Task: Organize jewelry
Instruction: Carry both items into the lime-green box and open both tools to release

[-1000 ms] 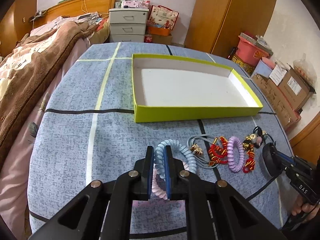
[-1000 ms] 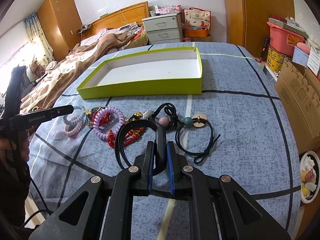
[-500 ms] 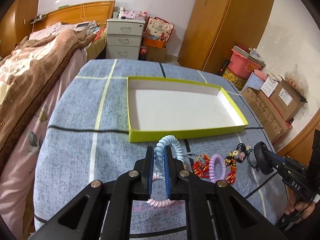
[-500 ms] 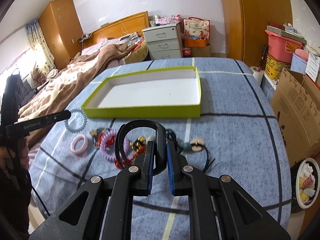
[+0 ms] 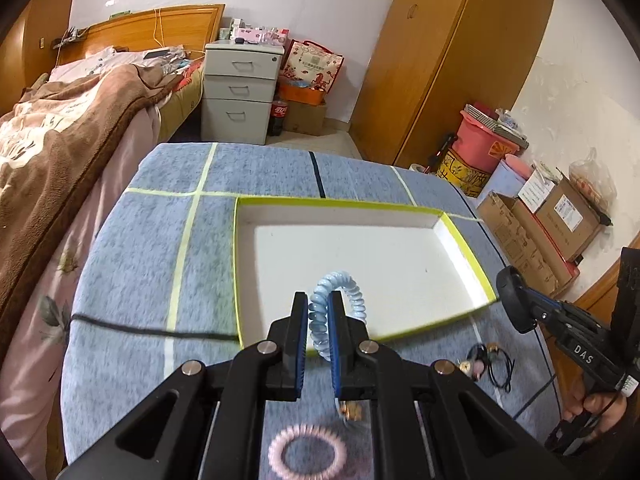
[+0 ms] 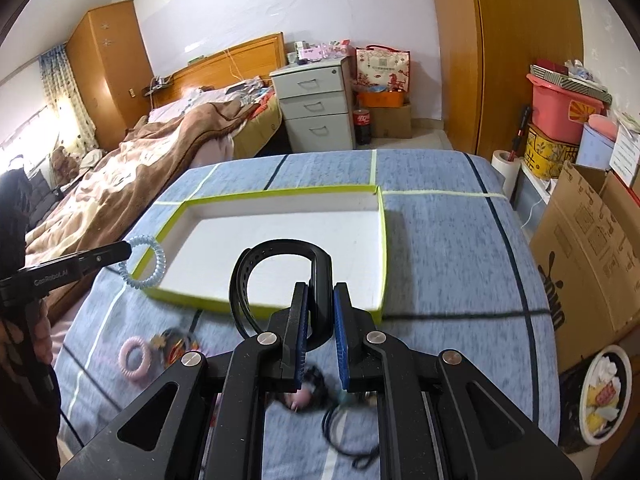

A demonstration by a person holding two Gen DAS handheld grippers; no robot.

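**Above the tray's near edge: both claws loaded**

Between my left claw's (image 5: 318, 332) blue pads sits the pale blue coil hair tie (image 5: 334, 312), clenched on its near arc, the loop standing upright over the near wall of the green-rimmed tray (image 5: 460, 236). One second ago that same tie was pinched low against the bedspread among the other pieces; it is now raised clear of the cloth and carried forward to the tray. My right claw (image 6: 320, 324) is likewise clamped, on one leg of the black band (image 6: 276, 252), which a second ago hung over the pile and now arches above the tray's near rim.

View differences: the left camera shows the right claw from outside as a black nose at its right edge, with the hand (image 5: 596, 408) below it; whether it grips cannot be told from there. The right camera shows the left claw (image 6: 124, 250) side-on with the blue tie (image 6: 144, 262) hanging at the tray's near left corner. The left camera alone shows the pink coil tie (image 5: 307, 451) directly under my left claw on the bedspread (image 5: 140, 280); the right camera places it (image 6: 136, 358) beside a blurred red and gold cluster (image 6: 176, 344).

Container: the tray lies flat on the bedspread, white floor bare (image 6: 288, 240). Black elastic ties with beads (image 5: 490, 364) lie on the cloth outside it, near the right claw.
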